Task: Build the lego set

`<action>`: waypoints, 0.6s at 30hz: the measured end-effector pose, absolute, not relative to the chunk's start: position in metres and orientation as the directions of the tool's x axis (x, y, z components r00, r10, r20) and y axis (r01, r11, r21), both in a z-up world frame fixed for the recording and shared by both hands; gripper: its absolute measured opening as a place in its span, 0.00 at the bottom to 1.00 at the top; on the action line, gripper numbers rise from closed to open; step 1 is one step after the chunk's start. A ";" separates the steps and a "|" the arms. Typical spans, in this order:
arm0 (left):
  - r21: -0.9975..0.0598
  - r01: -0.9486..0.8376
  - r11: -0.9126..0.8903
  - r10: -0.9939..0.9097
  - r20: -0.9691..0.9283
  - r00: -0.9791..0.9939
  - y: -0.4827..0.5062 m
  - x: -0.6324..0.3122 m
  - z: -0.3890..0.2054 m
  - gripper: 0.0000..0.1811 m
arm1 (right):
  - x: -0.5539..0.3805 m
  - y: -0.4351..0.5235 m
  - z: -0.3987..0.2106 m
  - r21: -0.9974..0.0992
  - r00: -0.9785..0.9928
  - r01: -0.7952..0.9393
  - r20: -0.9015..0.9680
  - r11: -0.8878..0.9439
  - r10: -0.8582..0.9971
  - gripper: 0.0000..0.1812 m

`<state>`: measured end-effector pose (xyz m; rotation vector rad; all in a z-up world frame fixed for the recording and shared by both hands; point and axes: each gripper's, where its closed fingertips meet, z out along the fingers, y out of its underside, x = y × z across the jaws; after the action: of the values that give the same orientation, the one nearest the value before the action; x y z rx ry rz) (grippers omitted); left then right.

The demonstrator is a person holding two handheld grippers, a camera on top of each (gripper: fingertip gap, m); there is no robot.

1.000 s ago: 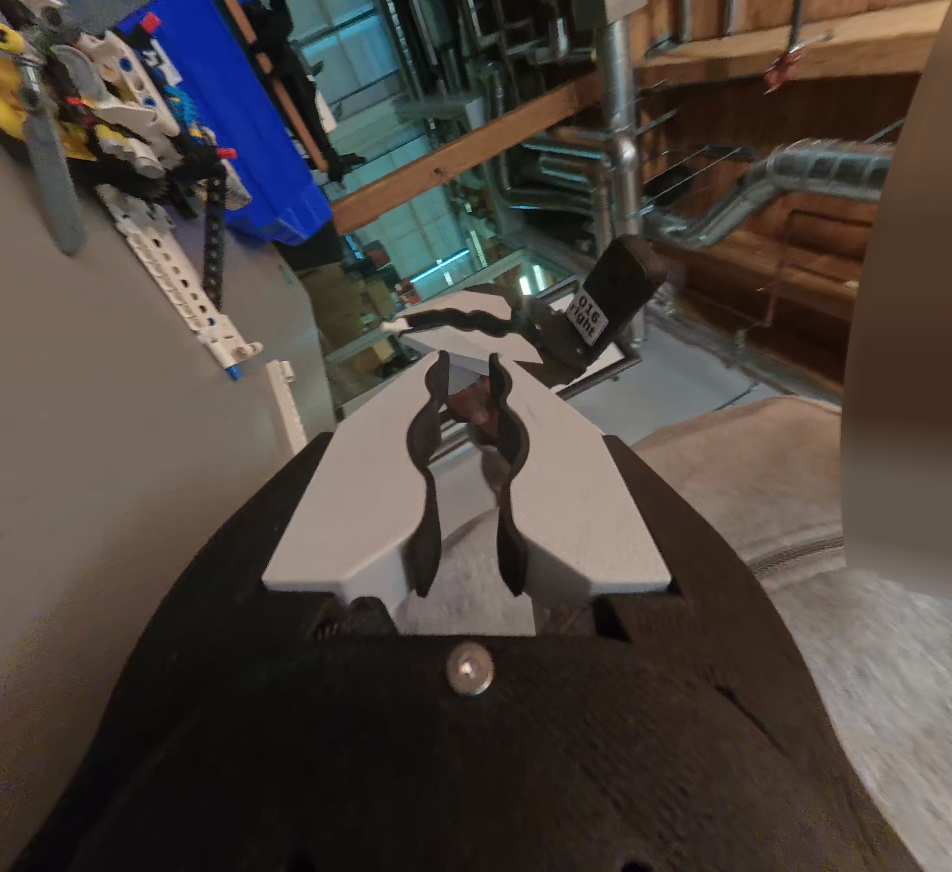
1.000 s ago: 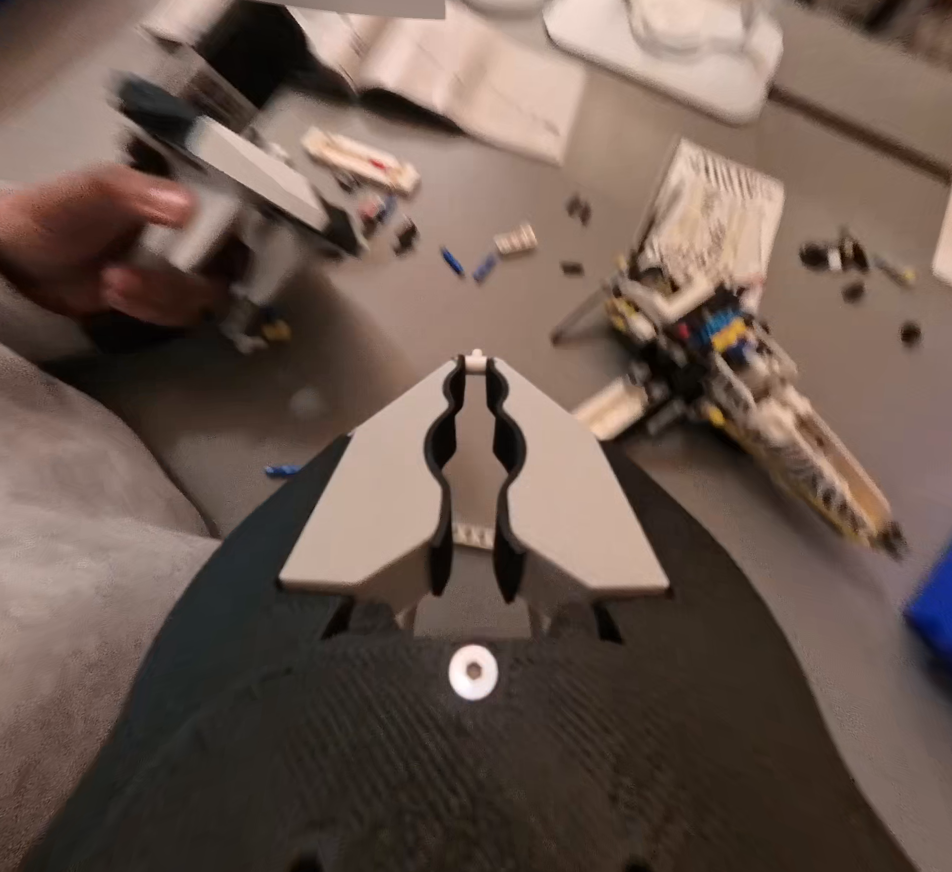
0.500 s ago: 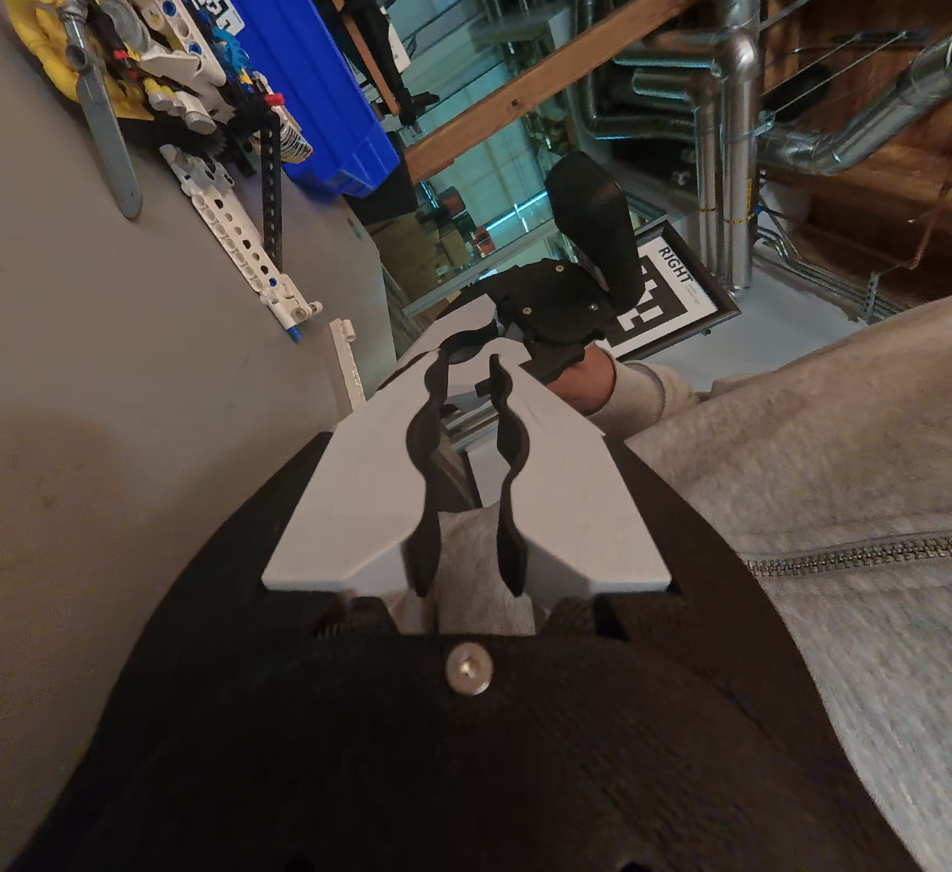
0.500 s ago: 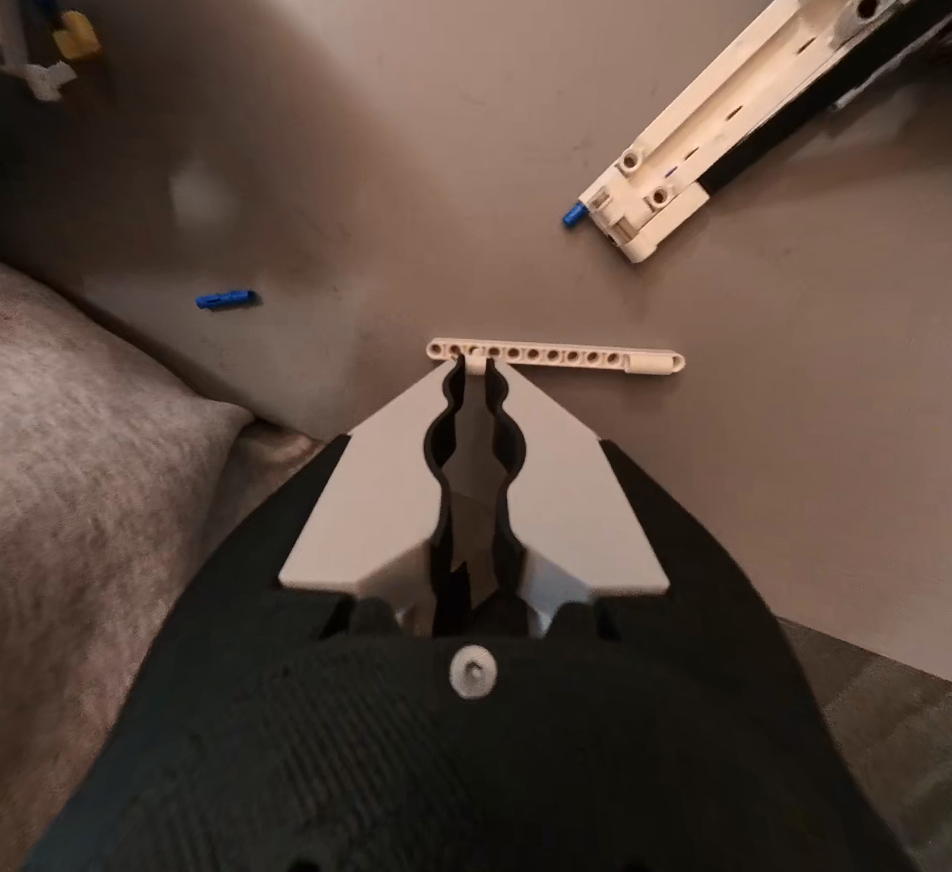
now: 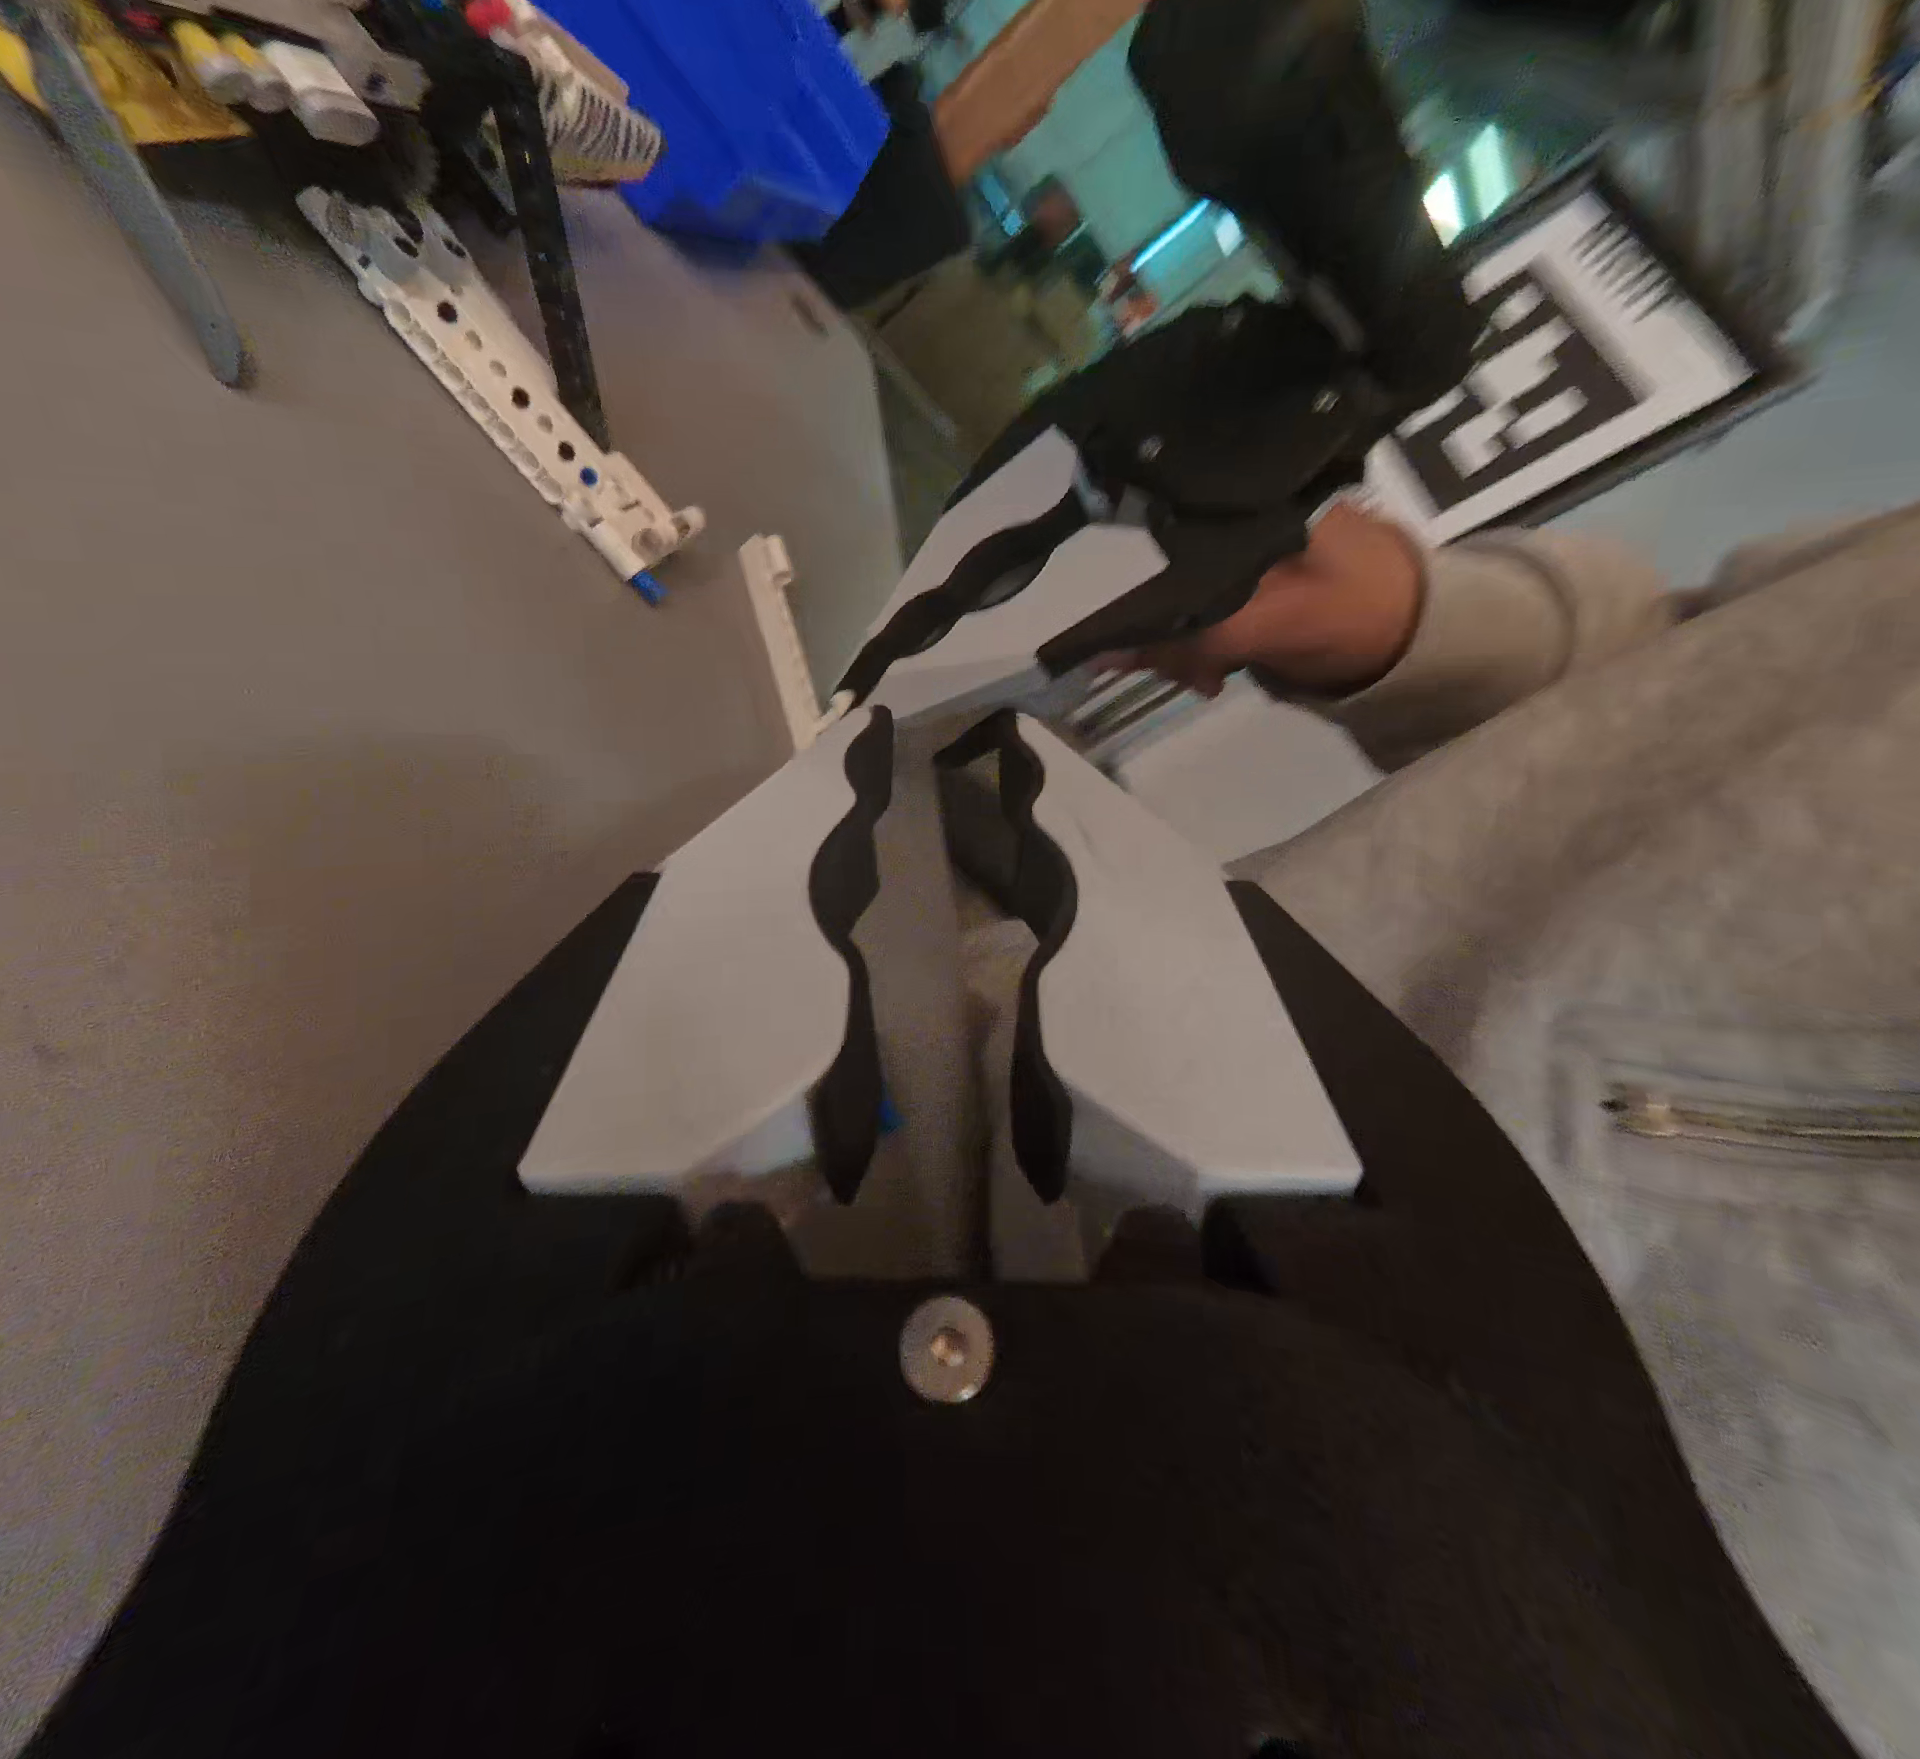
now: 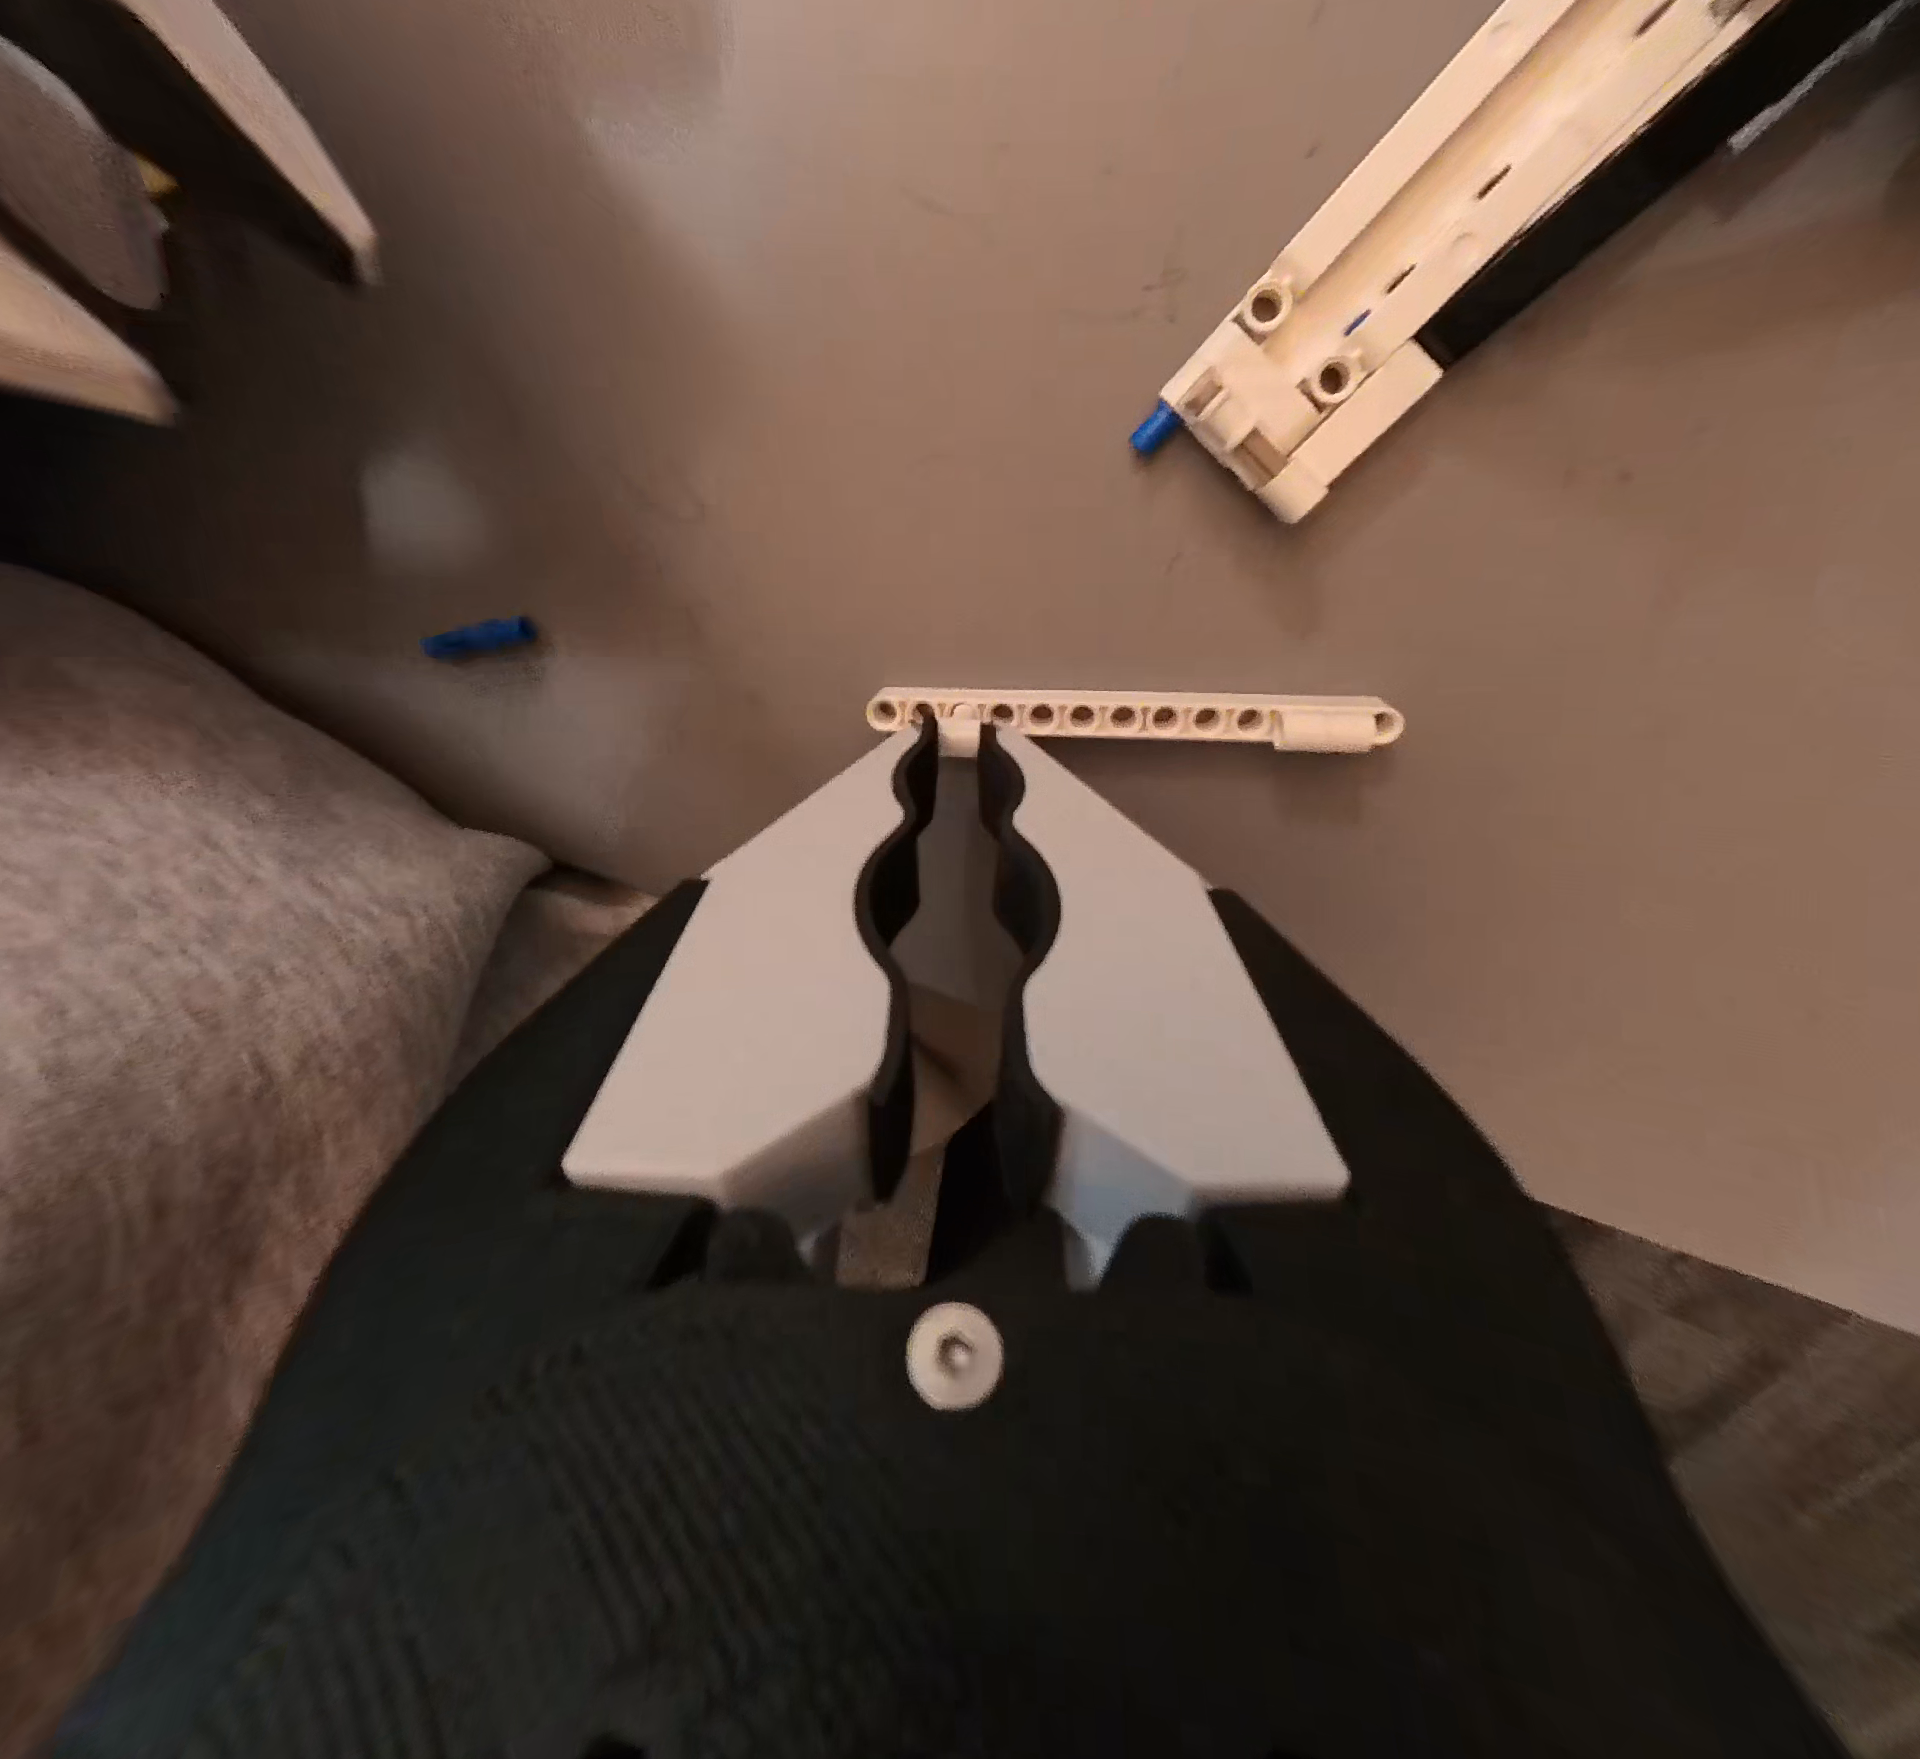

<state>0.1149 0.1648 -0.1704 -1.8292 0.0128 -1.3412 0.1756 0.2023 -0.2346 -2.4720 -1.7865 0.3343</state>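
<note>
Two grippers are working low over the grey table (image 6: pixel 1558 774). Right gripper (image 6: pixel 958 738) is reaching down to a long white lego beam (image 6: pixel 1132 722) that is lying flat on the table, its tips sitting at the beam's left end, one tip on either side of a hole there. Its jaws are standing a narrow gap apart; the tips look to be touching the beam's near edge, though whether they are actually pinching it I cannot tell. From the left wrist view the same gripper (image 5: pixel 862 681) is showing at an angle, held by a hand (image 5: pixel 1320 608) in a grey sleeve, with its tip at the end of the white beam (image 5: pixel 781 639).

Left gripper (image 5: pixel 940 733) is hovering just beside the right one, its jaws parted with nothing between them, and its edge is showing blurred at the upper left of the right wrist view.

Farther out, a small blue pin (image 6: pixel 480 637) is lying loose on the table to the left of the beam, well apart from it. Beyond the beam, a white arm of the partly built lego model (image 6: pixel 1455 234) is stretching across the table, with a blue pin end poking from its tip. The model's main body (image 5: pixel 260 47), in white, black and yellow, is sitting farther back, next to a blue bin (image 5: pixel 675 26).
</note>
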 end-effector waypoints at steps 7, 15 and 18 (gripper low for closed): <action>-0.750 0.129 -0.649 -0.463 0.523 0.715 0.180 0.148 -0.210 0.16 | 0.175 0.204 -0.234 -0.280 0.320 0.882 -0.236 -0.380 0.917 0.04; -0.708 -0.085 -0.701 -0.472 0.370 0.800 0.189 0.174 -0.238 0.14 | 0.171 0.202 -0.233 -0.337 0.322 0.850 -0.279 -0.406 0.905 0.03; -0.671 -0.070 -0.738 -0.449 0.411 0.794 0.190 0.174 -0.244 0.07 | 0.170 0.199 -0.233 -0.336 0.322 0.849 -0.283 -0.408 0.904 0.03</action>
<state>0.1742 0.1903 -0.2438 -2.3192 0.3816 -0.7481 0.1699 0.1995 -0.2332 -2.4489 -1.6329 0.6544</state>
